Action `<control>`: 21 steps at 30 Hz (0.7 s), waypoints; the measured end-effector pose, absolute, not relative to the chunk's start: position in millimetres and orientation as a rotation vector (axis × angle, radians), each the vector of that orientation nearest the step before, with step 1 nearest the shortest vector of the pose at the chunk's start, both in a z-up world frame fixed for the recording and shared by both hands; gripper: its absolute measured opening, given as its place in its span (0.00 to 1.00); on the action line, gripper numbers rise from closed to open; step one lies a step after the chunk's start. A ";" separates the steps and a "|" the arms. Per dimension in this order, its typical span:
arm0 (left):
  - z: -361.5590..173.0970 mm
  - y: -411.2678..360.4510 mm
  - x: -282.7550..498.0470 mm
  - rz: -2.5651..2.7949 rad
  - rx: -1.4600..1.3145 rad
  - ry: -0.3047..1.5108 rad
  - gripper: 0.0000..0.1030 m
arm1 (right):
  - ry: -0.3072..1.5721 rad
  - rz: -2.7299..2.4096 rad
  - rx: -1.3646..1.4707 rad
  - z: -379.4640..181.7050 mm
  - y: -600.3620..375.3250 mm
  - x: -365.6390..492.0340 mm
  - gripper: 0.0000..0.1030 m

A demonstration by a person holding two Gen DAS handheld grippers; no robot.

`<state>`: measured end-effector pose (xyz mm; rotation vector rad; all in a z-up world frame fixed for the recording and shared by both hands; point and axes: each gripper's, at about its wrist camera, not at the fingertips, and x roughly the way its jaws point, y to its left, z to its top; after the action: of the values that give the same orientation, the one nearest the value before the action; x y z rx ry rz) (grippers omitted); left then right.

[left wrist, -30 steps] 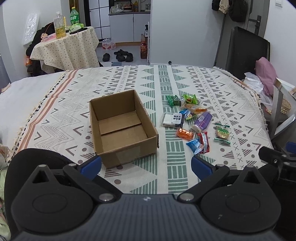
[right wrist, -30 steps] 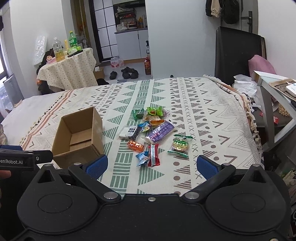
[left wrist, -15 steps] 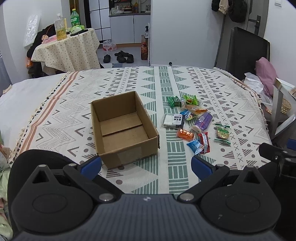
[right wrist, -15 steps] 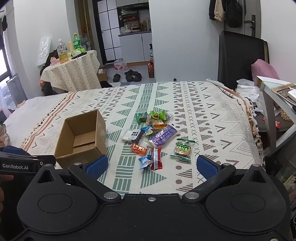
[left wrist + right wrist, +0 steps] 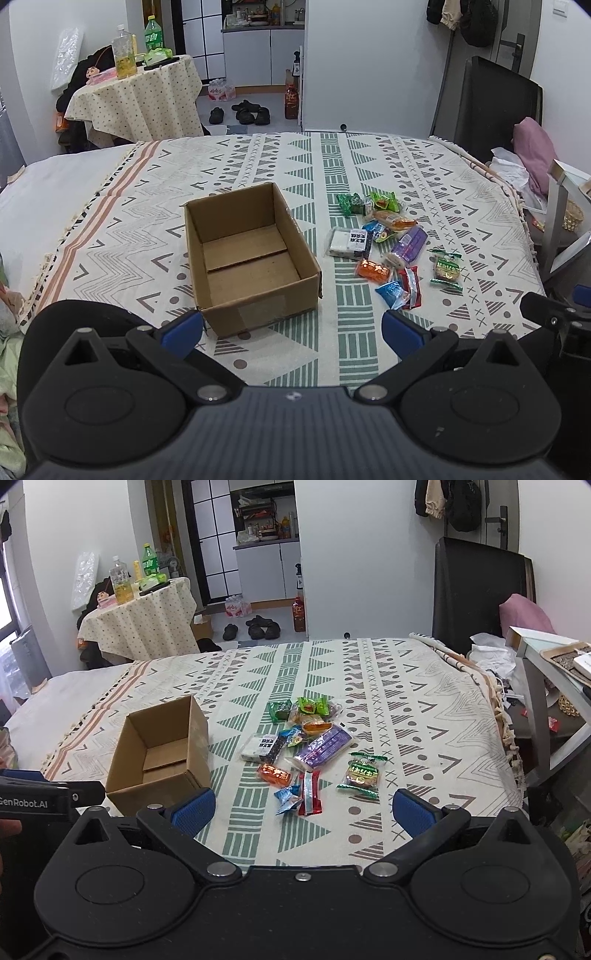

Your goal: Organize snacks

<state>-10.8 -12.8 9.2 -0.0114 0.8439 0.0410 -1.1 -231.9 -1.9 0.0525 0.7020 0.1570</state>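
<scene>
An open, empty cardboard box (image 5: 251,258) stands on the patterned bedspread; it also shows in the right wrist view (image 5: 159,753). To its right lies a pile of several wrapped snacks (image 5: 388,247), among them a purple packet (image 5: 325,747), an orange packet (image 5: 275,775) and a green cake packet (image 5: 362,775). My left gripper (image 5: 293,328) is open and empty, near the box's front edge. My right gripper (image 5: 303,810) is open and empty, just short of the snacks.
The bed (image 5: 424,701) ends at a fringe on the right, beside a white side table (image 5: 546,657). A black chair (image 5: 480,590) stands behind. A round table with bottles (image 5: 136,88) stands at the back left. Shoes lie on the floor beyond the bed.
Both views have risen and pulled back slightly; the box and snacks sit a little lower and further in frame. Nothing on the bed has moved.
</scene>
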 end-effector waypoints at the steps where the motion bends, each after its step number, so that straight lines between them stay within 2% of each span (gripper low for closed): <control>1: 8.7 -12.3 -10.2 0.041 -0.011 0.846 1.00 | 0.703 0.158 0.059 -1.9 -232.7 -1.0 1.00; 21: -11.0 -24.1 24.9 0.014 -0.032 0.884 1.00 | 0.731 0.156 0.119 -18.3 -254.2 16.6 1.00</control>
<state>24.9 -24.1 -11.0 -0.0319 0.8841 0.0145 16.6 -254.2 -18.3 0.1193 0.7312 0.1556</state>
